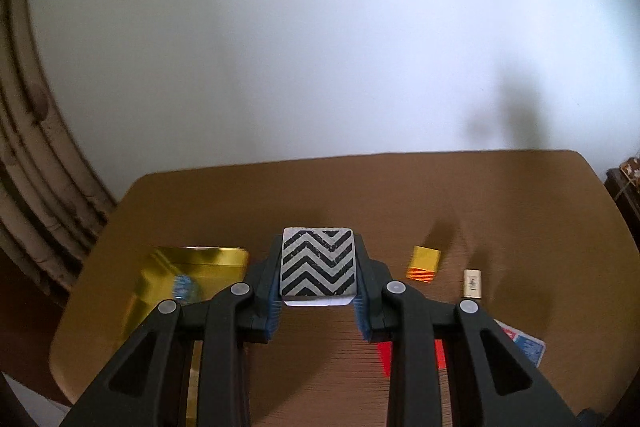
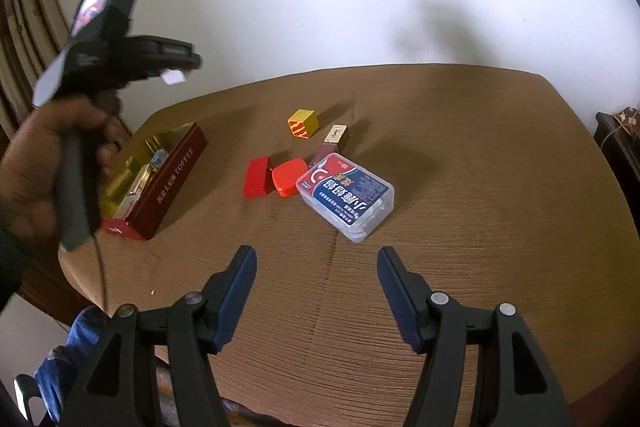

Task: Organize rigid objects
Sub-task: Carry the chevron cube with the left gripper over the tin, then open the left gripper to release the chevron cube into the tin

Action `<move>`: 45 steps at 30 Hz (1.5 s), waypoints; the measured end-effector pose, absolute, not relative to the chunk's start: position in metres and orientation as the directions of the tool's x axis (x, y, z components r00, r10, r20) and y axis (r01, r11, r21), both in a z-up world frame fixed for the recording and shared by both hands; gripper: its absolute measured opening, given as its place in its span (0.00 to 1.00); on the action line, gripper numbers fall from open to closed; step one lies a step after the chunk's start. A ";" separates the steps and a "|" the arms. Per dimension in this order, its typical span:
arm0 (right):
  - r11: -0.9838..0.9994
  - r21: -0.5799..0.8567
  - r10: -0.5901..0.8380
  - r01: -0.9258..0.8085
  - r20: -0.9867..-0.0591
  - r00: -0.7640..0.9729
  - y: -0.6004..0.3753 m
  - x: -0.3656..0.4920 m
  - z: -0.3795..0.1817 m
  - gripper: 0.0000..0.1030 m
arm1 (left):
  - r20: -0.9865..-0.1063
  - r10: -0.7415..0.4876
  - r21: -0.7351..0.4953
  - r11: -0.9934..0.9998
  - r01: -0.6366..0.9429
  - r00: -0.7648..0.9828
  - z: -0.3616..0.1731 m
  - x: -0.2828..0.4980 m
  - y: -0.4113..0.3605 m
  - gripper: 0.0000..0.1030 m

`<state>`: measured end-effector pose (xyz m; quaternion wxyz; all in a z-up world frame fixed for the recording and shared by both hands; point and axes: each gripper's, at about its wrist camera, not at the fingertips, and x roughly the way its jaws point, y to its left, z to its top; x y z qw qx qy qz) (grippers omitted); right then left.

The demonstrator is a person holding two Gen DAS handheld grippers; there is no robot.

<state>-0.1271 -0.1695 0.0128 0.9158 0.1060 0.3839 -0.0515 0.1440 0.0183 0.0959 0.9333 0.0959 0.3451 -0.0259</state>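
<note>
Brown table: red toffee tin open, small packets inside; left tongs clamp chevron block; right tongs agape, empty.

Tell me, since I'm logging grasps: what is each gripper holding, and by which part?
The left gripper holds a zigzag-patterned block, its fingers clamped on the block's two opposite sides. The right gripper holds nothing; it is open above the table.
</note>
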 end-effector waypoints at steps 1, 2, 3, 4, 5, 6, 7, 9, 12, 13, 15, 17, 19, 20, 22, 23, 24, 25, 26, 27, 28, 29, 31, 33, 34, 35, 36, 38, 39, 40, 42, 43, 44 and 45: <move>0.973 0.151 -0.015 0.176 -0.716 0.698 -0.169 -0.127 0.012 0.62 | -0.649 0.020 0.158 0.981 0.109 0.760 0.097 0.145 0.022 0.25; 0.973 0.149 -0.015 0.175 -0.718 0.696 -0.168 -0.126 0.011 0.62 | -0.647 0.026 0.158 0.982 0.101 0.762 0.100 0.145 0.028 0.25; 0.974 0.148 -0.013 0.172 -0.721 0.693 -0.168 -0.126 0.010 0.62 | -0.643 0.036 0.164 0.982 0.091 0.765 0.102 0.144 0.033 0.25; 0.974 0.147 -0.012 0.171 -0.722 0.691 -0.167 -0.125 0.009 0.62 | -0.641 0.043 0.166 0.982 0.085 0.766 0.106 0.146 0.038 0.25; 0.975 0.143 -0.014 0.170 -0.725 0.689 -0.167 -0.125 0.008 0.62 | -0.640 0.050 0.168 0.983 0.077 0.766 0.110 0.147 0.045 0.25; 0.976 0.138 -0.016 0.170 -0.727 0.686 -0.166 -0.124 0.006 0.62 | -0.641 0.056 0.168 0.983 0.068 0.766 0.112 0.148 0.051 0.25; 0.976 0.135 -0.018 0.169 -0.729 0.684 -0.166 -0.123 0.006 0.62 | -0.640 0.066 0.168 0.984 0.056 0.766 0.115 0.148 0.057 0.25; 0.977 0.131 -0.019 0.167 -0.731 0.682 -0.165 -0.123 0.005 0.62 | -0.639 0.078 0.171 0.984 0.042 0.765 0.118 0.149 0.067 0.25; 0.979 0.126 -0.020 0.163 -0.731 0.682 -0.162 -0.122 0.004 0.62 | -0.638 0.106 0.180 0.984 0.014 0.763 0.119 0.151 0.085 0.25; 0.979 0.125 -0.019 0.162 -0.732 0.681 -0.162 -0.122 0.003 0.62 | -0.639 0.112 0.179 0.984 0.006 0.761 0.117 0.152 0.090 0.25; 0.979 0.121 -0.020 0.161 -0.736 0.677 -0.161 -0.122 0.002 0.62 | -0.643 0.127 0.178 0.984 -0.014 0.756 0.116 0.154 0.103 0.25; 0.980 0.120 -0.020 0.160 -0.738 0.674 -0.160 -0.122 0.001 0.62 | -0.645 0.144 0.181 0.983 -0.033 0.750 0.114 0.156 0.115 0.25; 0.980 0.119 -0.021 0.161 -0.739 0.674 -0.159 -0.122 0.000 0.62 | -0.649 0.160 0.182 0.982 -0.053 0.744 0.111 0.158 0.127 0.25; 0.980 0.119 -0.020 0.160 -0.739 0.673 -0.159 -0.121 0.000 0.62 | -0.651 0.168 0.182 0.981 -0.063 0.741 0.110 0.159 0.132 0.26; 0.980 0.119 -0.019 0.159 -0.740 0.672 -0.159 -0.121 0.000 0.63 | -0.658 0.177 0.182 0.981 -0.073 0.732 0.106 0.161 0.141 0.26; 0.980 0.118 -0.020 0.159 -0.741 0.671 -0.159 -0.121 0.000 0.62 | -0.662 0.181 0.185 0.980 -0.075 0.728 0.104 0.161 0.144 0.25; 0.980 0.117 -0.021 0.160 -0.742 0.670 -0.159 -0.120 -0.001 0.62 | -0.664 0.187 0.191 0.979 -0.078 0.724 0.102 0.162 0.147 0.26; 0.980 0.117 -0.020 0.160 -0.743 0.669 -0.160 -0.120 -0.001 0.62 | -0.666 0.192 0.195 0.978 -0.080 0.721 0.098 0.162 0.150 0.26; 0.980 0.119 -0.018 0.160 -0.744 0.668 -0.160 -0.120 -0.002 0.62 | -0.672 0.193 0.195 0.977 -0.080 0.715 0.095 0.162 0.154 0.26; 0.980 0.121 -0.017 0.160 -0.746 0.665 -0.160 -0.120 -0.003 0.62 | -0.679 0.194 0.197 0.977 -0.080 0.708 0.091 0.163 0.156 0.26; 0.980 0.121 -0.015 0.159 -0.749 0.662 -0.161 -0.118 -0.004 0.62 | -0.688 0.197 0.198 0.977 -0.080 0.699 0.086 0.162 0.160 0.26; 0.980 0.119 -0.016 0.159 -0.751 0.660 -0.161 -0.118 -0.005 0.62 | -0.695 0.196 0.195 0.977 -0.081 0.692 0.081 0.162 0.164 0.26; 0.980 0.116 -0.018 0.159 -0.752 0.659 -0.160 -0.118 -0.005 0.62 | -0.717 0.185 0.176 0.981 -0.082 0.672 0.071 0.162 0.175 0.26; 0.980 0.117 -0.016 0.158 -0.752 0.659 -0.160 -0.118 -0.006 0.62 | -0.737 0.178 0.157 0.983 -0.091 0.652 0.060 0.160 0.187 0.26; 0.981 0.116 -0.016 0.157 -0.754 0.656 -0.160 -0.118 -0.007 0.62 | -0.751 0.176 0.148 0.984 -0.098 0.636 0.052 0.158 0.194 0.26; 0.982 0.112 -0.017 0.155 -0.757 0.653 -0.159 -0.117 -0.008 0.62 | -0.763 0.176 0.142 0.984 -0.105 0.622 0.044 0.156 0.201 0.26; 0.982 0.108 -0.018 0.154 -0.759 0.651 -0.159 -0.117 -0.008 0.62 | -0.773 0.180 0.142 0.984 -0.111 0.608 0.036 0.153 0.209 0.26; 0.982 0.108 -0.017 0.153 -0.761 0.649 -0.159 -0.117 -0.009 0.62 | -0.784 0.186 0.142 0.983 -0.120 0.592 0.024 0.149 0.221 0.26; 0.982 0.109 -0.016 0.151 -0.762 0.648 -0.159 -0.116 -0.009 0.62 | -0.791 0.181 0.133 0.983 -0.124 0.584 0.019 0.147 0.225 0.26; 0.983 0.108 -0.015 0.151 -0.763 0.646 -0.158 -0.116 -0.010 0.62 | -0.801 0.171 0.118 0.985 -0.127 0.574 0.013 0.146 0.231 0.25; 0.984 0.104 -0.015 0.147 -0.765 0.643 -0.157 -0.115 -0.010 0.62 | -0.816 0.162 0.100 0.985 -0.141 0.555 0.002 0.145 0.241 0.26; 0.984 0.100 -0.016 0.145 -0.767 0.641 -0.156 -0.114 -0.011 0.62 | -0.821 0.154 0.090 0.986 -0.141 0.549 -0.001 0.145 0.243 0.26; 0.985 0.099 -0.015 0.143 -0.768 0.640 -0.156 -0.113 -0.012 0.62 | -0.825 0.156 0.092 0.985 -0.144 0.544 -0.005 0.145 0.244 0.26; 0.985 0.100 -0.013 0.141 -0.770 0.637 -0.155 -0.113 -0.013 0.62 | -0.827 0.159 0.096 0.985 -0.144 0.539 -0.008 0.145 0.244 0.26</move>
